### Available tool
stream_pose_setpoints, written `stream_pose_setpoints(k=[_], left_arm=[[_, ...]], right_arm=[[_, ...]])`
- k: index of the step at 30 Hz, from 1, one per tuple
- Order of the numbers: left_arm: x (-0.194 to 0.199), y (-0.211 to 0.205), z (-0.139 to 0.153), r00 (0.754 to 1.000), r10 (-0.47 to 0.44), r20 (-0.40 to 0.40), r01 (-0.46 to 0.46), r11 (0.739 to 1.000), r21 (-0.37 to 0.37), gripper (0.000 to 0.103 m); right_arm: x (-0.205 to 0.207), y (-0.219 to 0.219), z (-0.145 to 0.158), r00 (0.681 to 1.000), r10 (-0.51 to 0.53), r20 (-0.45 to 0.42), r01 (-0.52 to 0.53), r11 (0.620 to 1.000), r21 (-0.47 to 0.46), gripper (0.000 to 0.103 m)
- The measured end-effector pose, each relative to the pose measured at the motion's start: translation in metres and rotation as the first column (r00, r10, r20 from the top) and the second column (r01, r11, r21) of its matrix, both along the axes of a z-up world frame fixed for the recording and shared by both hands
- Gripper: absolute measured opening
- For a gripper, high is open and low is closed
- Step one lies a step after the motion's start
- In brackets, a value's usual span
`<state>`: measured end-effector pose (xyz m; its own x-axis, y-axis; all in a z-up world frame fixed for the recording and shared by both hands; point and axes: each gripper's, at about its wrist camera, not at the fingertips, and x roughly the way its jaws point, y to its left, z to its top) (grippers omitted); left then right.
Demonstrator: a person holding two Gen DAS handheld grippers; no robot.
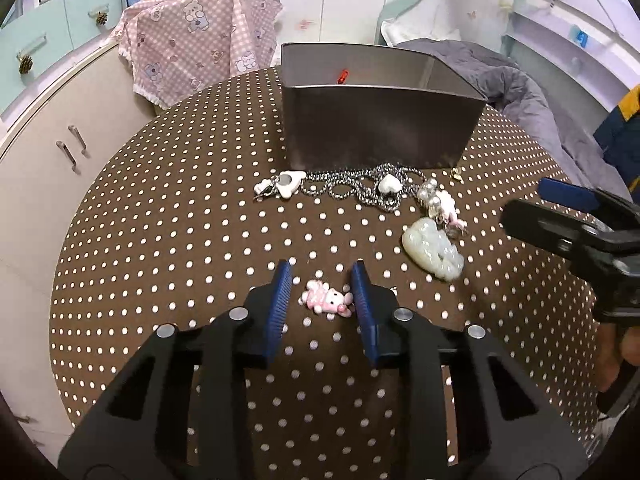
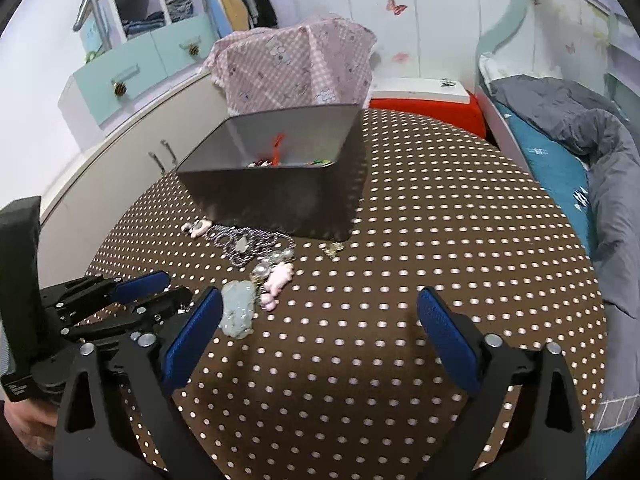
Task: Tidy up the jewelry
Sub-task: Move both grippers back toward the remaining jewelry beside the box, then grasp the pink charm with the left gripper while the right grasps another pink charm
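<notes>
The left tongs (image 1: 322, 276) sit low over the dotted worktop (image 1: 180, 240) with a small pink charm (image 1: 328, 299) lying between their blue pads. The pads have drawn in close on either side of it: the one on the right looks to be at the charm's edge, while the one on the left shows a sliver of cloth between, so I would call them narrowed around it rather than clamped. They are tipped down at a slant, which suits pinching a flat little thing off the cloth.

The right tongs (image 2: 320, 320) stand wide apart with nothing between them, over bare cloth near the right of the pile. A pale green carved pendant (image 2: 239, 314) lies just beside their left pad, and it seems the likely next pick for that hand, though that is only my guess.

The rest of the jewelry is strung along the near wall of a grey bin (image 1: 376, 120): a black and white beaded chain (image 1: 352, 188) looped loosely, with a white heart (image 1: 390, 184) lying on it, a white key fob (image 1: 286, 186) at its left end, and a cluster of pearls and pink bits (image 1: 440, 200) at its right. Inside the bin some pieces already show, among them something red (image 2: 277, 146), so the sorting appears partly done.

The bin stands at the far side with its mouth open upward, close behind the loose pieces, so each item only needs a short carry. A pink checked cloth (image 1: 200, 36) drapes something behind it.
</notes>
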<state>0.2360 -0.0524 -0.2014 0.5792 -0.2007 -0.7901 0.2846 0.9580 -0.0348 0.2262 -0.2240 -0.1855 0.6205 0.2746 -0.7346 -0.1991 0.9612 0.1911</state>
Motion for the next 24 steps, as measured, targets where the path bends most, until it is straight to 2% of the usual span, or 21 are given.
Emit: stream_pose_setpoints(k=[2, 3, 4, 6, 8, 9, 12, 13, 14, 15, 16, 17, 18, 24], left_arm=[[-0.005, 0.001, -0.001, 1.000, -0.001, 0.007, 0.001, 1.000, 0.015, 0.049], [-0.006, 0.002, -0.001, 1.000, 0.004, 0.005, -0.004, 1.000, 0.017, 0.072], [-0.005, 0.001, -0.003, 1.000, 0.009, 0.008, -0.009, 1.000, 0.016, 0.076], [-0.008, 0.002, -0.005, 1.000, 0.012, 0.006, -0.012, 1.000, 0.008, 0.076], [-0.010, 0.003, -0.005, 1.000, 0.007, 0.009, -0.007, 1.000, 0.003, 0.076], [-0.010, 0.003, -0.006, 1.000, 0.003, 0.009, -0.003, 1.000, 0.002, 0.073], [-0.012, 0.001, -0.005, 1.000, -0.009, 0.018, 0.009, 1.000, 0.010, 0.054], [-0.013, -0.001, -0.004, 1.000, -0.018, 0.020, 0.018, 1.000, 0.010, 0.046], [-0.014, -0.003, -0.004, 0.999, -0.029, 0.023, 0.029, 1.000, 0.012, 0.042], [-0.015, -0.005, -0.003, 0.999, -0.040, 0.024, 0.040, 0.999, 0.008, 0.034], [-0.016, -0.007, -0.003, 0.998, -0.052, 0.023, 0.052, 0.999, 0.003, 0.028], [-0.016, -0.008, -0.002, 0.998, -0.056, 0.022, 0.056, 0.998, 0.000, 0.026], [-0.016, -0.007, -0.002, 0.998, -0.061, 0.017, 0.062, 0.998, -0.010, 0.022], [-0.014, 0.004, 0.003, 0.998, -0.066, 0.001, 0.066, 0.993, -0.095, 0.022]], right_arm=[[0.004, 0.006, -0.002, 1.000, 0.016, -0.005, -0.016, 1.000, -0.018, 0.080], [0.005, 0.009, -0.004, 1.000, 0.022, -0.009, -0.022, 0.999, -0.027, 0.077], [0.007, 0.012, -0.006, 0.999, 0.029, -0.013, -0.030, 0.999, -0.038, 0.071], [0.010, 0.016, -0.009, 0.999, 0.041, -0.020, -0.042, 0.998, -0.049, 0.064], [0.013, 0.020, -0.012, 0.999, 0.046, -0.027, -0.048, 0.996, -0.071, 0.051], [0.015, 0.023, -0.015, 0.998, 0.054, -0.034, -0.057, 0.995, -0.082, 0.049], [0.015, 0.033, -0.019, 0.996, 0.083, -0.027, -0.086, 0.989, -0.118, 0.041], [0.014, 0.036, -0.019, 0.995, 0.096, -0.021, -0.098, 0.987, -0.128, 0.036], [0.014, 0.039, -0.019, 0.994, 0.104, -0.020, -0.106, 0.985, -0.136, 0.028], [0.013, 0.042, -0.019, 0.992, 0.122, -0.019, -0.123, 0.981, -0.147, 0.025], [0.010, 0.045, -0.019, 0.991, 0.136, -0.017, -0.137, 0.979, -0.150, 0.015], [0.008, 0.047, -0.018, 0.989, 0.146, -0.016, -0.147, 0.978, -0.150, 0.010], [0.005, 0.046, -0.018, 0.989, 0.146, -0.015, -0.146, 0.978, -0.151, 0.010], [-0.006, 0.019, -0.007, 0.993, 0.115, -0.003, -0.115, 0.993, -0.037, 0.010]])
